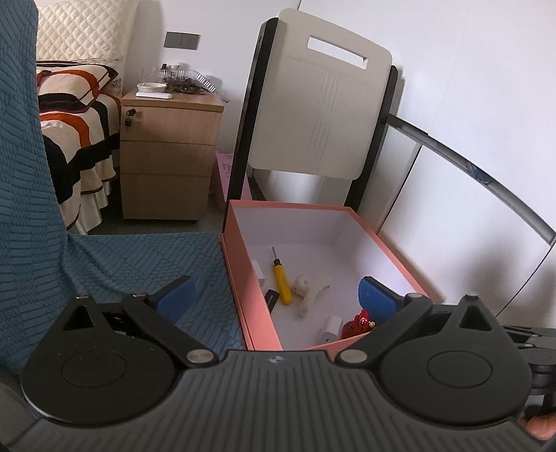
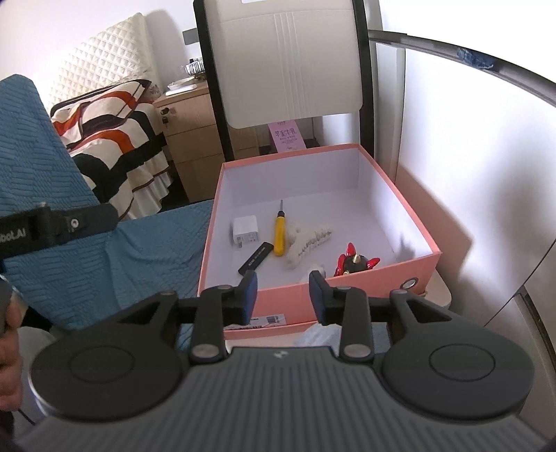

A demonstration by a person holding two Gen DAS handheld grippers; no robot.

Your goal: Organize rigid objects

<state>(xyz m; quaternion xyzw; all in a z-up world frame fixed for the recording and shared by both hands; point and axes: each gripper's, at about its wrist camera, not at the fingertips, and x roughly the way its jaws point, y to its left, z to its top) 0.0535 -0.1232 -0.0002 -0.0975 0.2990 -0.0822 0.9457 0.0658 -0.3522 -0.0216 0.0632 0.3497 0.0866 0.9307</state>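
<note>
Inside the pink box point(image 2: 351, 292) lie a charger point(image 2: 245, 229), screwdriver point(image 2: 279, 233), hair clip point(image 2: 309, 241), black stick point(image 2: 254, 262) and red figure point(image 2: 356, 262); nothing seems left outside, so sorting looks nearly finished. Both the left gripper point(image 1: 274, 299) and right gripper point(image 2: 283, 295) hover with jaws apart, holding nothing

A white-backed chair with a black frame and a slot handle point(image 1: 319, 114) stands against a plain white wall point(image 1: 469, 69). Left of it sits a light wooden three-drawer bedside cabinet point(image 1: 166, 153), keys hanging in its top lock, beneath a grey wall switch plate point(image 1: 182, 40). Beside the cabinet is a bed with an orange, black and cream striped cover point(image 1: 76, 132) and a quilted cream headboard point(image 1: 83, 29). Bright, soft daylight fills the room.
</note>
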